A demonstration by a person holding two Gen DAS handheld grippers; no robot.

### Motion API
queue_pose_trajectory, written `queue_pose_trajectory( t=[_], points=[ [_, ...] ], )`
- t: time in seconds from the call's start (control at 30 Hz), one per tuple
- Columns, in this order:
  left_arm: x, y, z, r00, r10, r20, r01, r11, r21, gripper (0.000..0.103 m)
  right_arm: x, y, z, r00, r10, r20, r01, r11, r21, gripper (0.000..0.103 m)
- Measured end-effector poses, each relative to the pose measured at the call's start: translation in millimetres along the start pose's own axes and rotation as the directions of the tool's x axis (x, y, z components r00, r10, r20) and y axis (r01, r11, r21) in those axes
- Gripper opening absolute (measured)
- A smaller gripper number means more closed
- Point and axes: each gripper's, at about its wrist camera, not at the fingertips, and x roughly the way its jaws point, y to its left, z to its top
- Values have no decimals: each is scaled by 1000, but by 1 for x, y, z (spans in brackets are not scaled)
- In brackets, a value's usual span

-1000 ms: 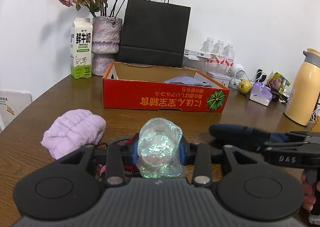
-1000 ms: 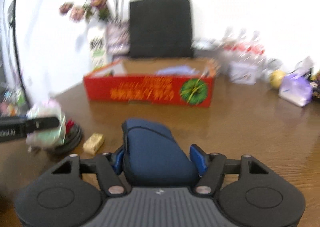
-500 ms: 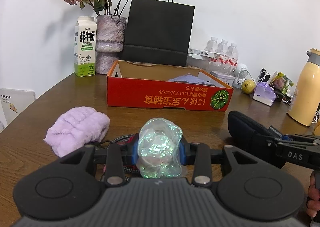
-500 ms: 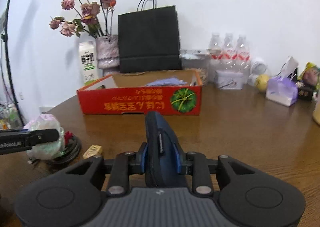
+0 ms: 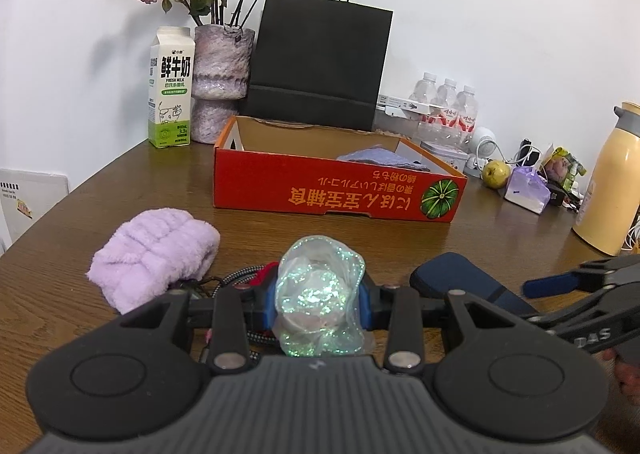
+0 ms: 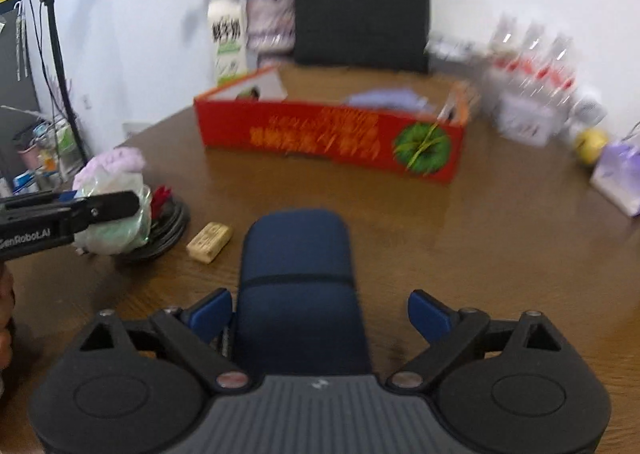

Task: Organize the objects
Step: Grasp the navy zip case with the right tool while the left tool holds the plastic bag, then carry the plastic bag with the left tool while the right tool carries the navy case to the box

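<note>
Left wrist view: the left gripper [image 5: 320, 298] is clamped on the glittery plastic bag [image 5: 320, 294] exactly as a second ago. The navy pouch [image 5: 460, 282], then gripped on edge at 3 o'clock, now lies flat on the bench [image 5: 120, 213]. Bare wood separates it from the red cardboard box [image 5: 336, 189] at 12 o'clock; the lilac towel [image 5: 152, 258] lies at 10.

Right wrist view: the right gripper [image 6: 320, 314] has just been opening; its fingers [image 6: 430, 320] stand apart, the pouch [image 6: 298, 274] loose between them. A small tan block [image 6: 210, 242] lies at 10 o'clock.
</note>
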Motion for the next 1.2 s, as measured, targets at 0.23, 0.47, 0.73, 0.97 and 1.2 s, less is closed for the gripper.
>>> queue_pose_trajectory(
  t=[0.23,0.47,0.73,0.97,1.2],
  points=[
    [1,0,-1,1000,-5,-2,5,1000,0,37,19,7,-3,1000,-12,27,12,1000,-4,69],
    [0,1,-1,1000,-9,-2,9,1000,-3,37,8,4,-17,991,-14,130,7,999,51,60],
    [0,0,-2,1000,-6,2,6,1000,-5,37,-30,13,-30,928,-143,343,107,987,124,59],
    [1,-2,0,1000,20,-1,-20,1000,-2,37,-41,26,-33,890,-174,422,149,985,92,59],
    [-3,-2,6,999,44,5,-44,999,-29,36,-42,33,-26,887,-138,441,98,989,111,59]
  ],
)
